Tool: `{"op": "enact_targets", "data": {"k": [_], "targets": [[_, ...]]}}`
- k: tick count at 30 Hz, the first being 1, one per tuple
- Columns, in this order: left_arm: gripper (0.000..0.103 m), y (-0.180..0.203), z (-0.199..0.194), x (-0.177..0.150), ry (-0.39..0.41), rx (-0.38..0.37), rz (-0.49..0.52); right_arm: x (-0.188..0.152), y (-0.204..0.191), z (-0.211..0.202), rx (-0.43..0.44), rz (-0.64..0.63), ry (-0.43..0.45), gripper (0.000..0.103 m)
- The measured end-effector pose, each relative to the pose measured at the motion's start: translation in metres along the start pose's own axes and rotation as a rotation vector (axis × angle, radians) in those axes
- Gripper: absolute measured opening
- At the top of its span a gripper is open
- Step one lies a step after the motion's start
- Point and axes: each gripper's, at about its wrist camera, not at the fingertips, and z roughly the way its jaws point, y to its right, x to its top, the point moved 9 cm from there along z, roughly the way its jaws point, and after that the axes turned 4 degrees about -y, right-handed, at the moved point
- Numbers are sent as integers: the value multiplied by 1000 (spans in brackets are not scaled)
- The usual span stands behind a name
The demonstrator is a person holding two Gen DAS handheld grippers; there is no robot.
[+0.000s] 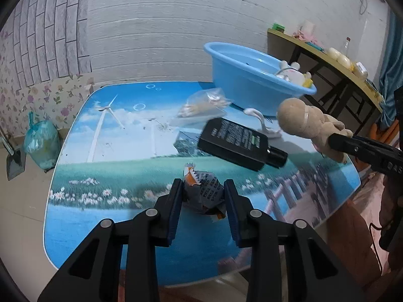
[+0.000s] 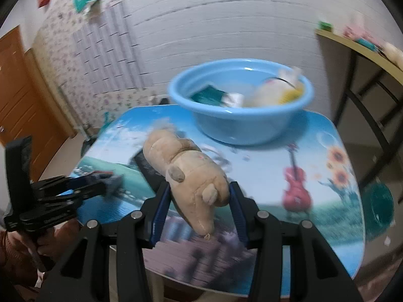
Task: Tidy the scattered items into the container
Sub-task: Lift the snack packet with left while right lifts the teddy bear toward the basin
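Left wrist: left gripper [image 1: 203, 196] clamped on crumpled wrapper [image 1: 204, 191] above the tabletop [image 1: 105, 156]; black bottle [image 1: 235, 143] lying near blue basin [image 1: 248, 85]. Right wrist: right gripper [image 2: 199, 202] squeezing tan plush toy [image 2: 187, 173], short of the basin.

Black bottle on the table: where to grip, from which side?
Grip the black bottle across the short width of its flat rectangular body, coming from above. It lies flat, cap toward the table's near-right edge; the cap is probably too small and round for a steady hold.
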Motion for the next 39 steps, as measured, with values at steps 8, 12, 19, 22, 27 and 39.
{"op": "enact_targets", "data": {"k": [8,12,19,22,27,39], "targets": [[32,10,3,-15,-43,35,33,-22,43,-11,-87,78,2,45],[32,11,3,-16,-40,55,41,-32,51,-11,-109,83,-6,45],[34,13,7,-16,-44,95,56,-42,55,-3,-117,87,-31,46],[39,14,10,-16,-51,105,65,-45,55,1,-106,87,-44,47],[41,16,11,-15,-51,119,83,-46,54,3,-93,87,-39,50],[55,15,25,-18,-77,158,89,-47,56,12,-96,71,-49,58]]}}
